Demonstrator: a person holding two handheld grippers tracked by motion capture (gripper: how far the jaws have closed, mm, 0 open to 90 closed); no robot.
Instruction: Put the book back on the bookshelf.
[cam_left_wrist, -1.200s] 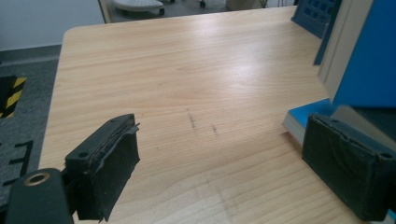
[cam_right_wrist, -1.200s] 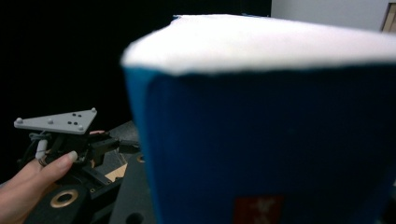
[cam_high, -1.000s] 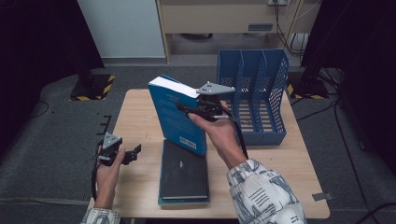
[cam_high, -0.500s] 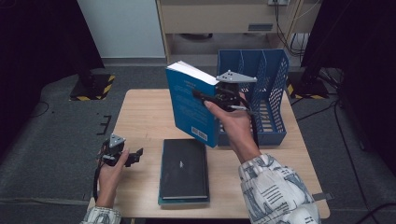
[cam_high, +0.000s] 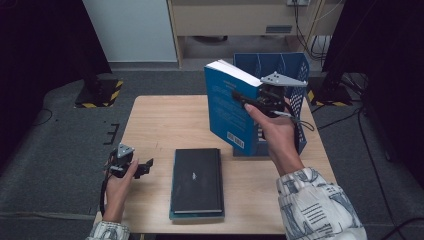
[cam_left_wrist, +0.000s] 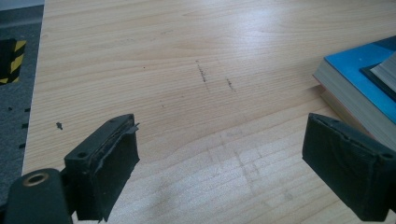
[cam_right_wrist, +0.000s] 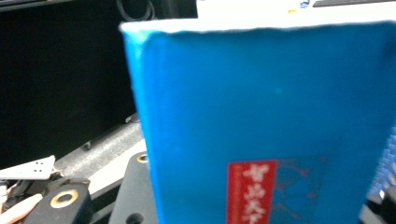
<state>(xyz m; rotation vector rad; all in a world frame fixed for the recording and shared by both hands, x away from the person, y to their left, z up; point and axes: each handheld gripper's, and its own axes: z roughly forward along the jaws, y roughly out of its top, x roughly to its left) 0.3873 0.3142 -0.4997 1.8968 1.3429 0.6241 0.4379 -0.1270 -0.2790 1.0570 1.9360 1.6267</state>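
Observation:
My right gripper is shut on a thick blue book and holds it upright in the air, just in front of the blue file rack. In the right gripper view the book's blue cover with a red label sits close to the camera, and one black jaw stands at its left. A black book lies flat on top of a stack at the table's front middle. My left gripper hovers open and holding nothing over the table's front left, its pads wide apart, with the stack to its right.
The wooden table has bare surface at its left and back. The rack stands at the back right corner with its slots facing the person. Dark floor surrounds the table, with a striped-base stand at the far left.
My right gripper has carried the blue book up and to the right, from above the stack to just in front of the rack. The left gripper has stayed nearly in place.

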